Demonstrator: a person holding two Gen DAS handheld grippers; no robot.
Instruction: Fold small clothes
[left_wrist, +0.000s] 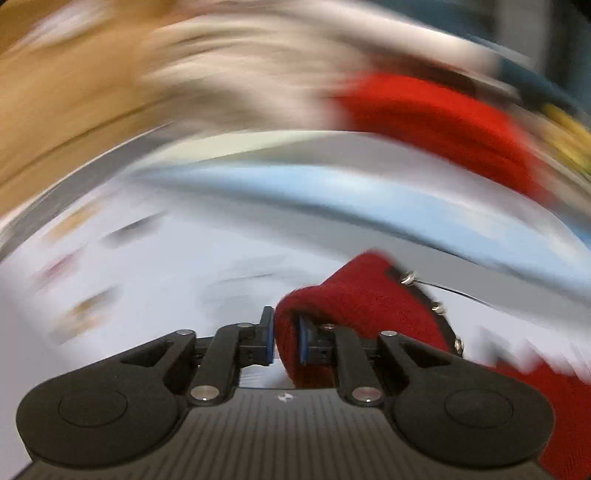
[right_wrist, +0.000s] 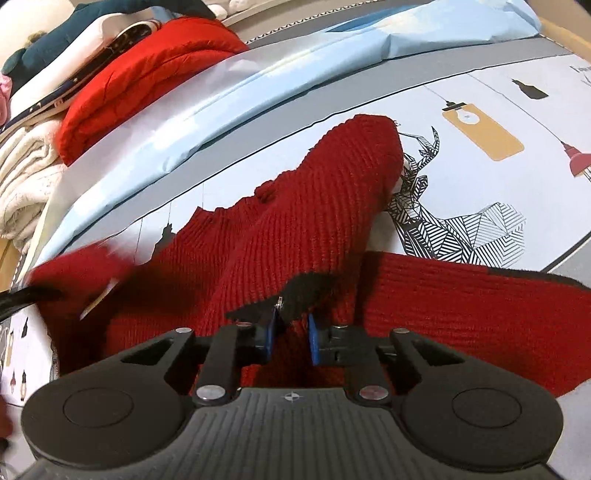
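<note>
The left gripper (left_wrist: 286, 341) has its blue-padded fingers closed down to a narrow gap, and a fold of the dark red knitted sweater (left_wrist: 364, 299) is pinched between them; the knit bulges up and off to the right of the fingers, where small metal studs dot a dark trim. Everything beyond is heavily motion-blurred — only streaks of a bright red garment (left_wrist: 436, 118), pale blue bedding and tan wood can be made out.

The right wrist view is sharp. The right gripper (right_wrist: 291, 341) is likewise narrowed around the sweater (right_wrist: 295, 229), its fingers (right_wrist: 269, 338) clamped on the edge where the red ribbing meets a black trim. The sweater lies on a printed bedsheet (right_wrist: 517, 110) with a geometric deer (right_wrist: 443, 218) and hanging lamps, one sleeve raised up over the body and pointing away from the camera, another red panel spread to the right. Beyond it runs a light blue pillow (right_wrist: 258, 99), and behind that a stack of clothes — a bright red padded jacket (right_wrist: 147, 74), a cream knit (right_wrist: 26, 177) and a dark teal garment (right_wrist: 74, 33)
</note>
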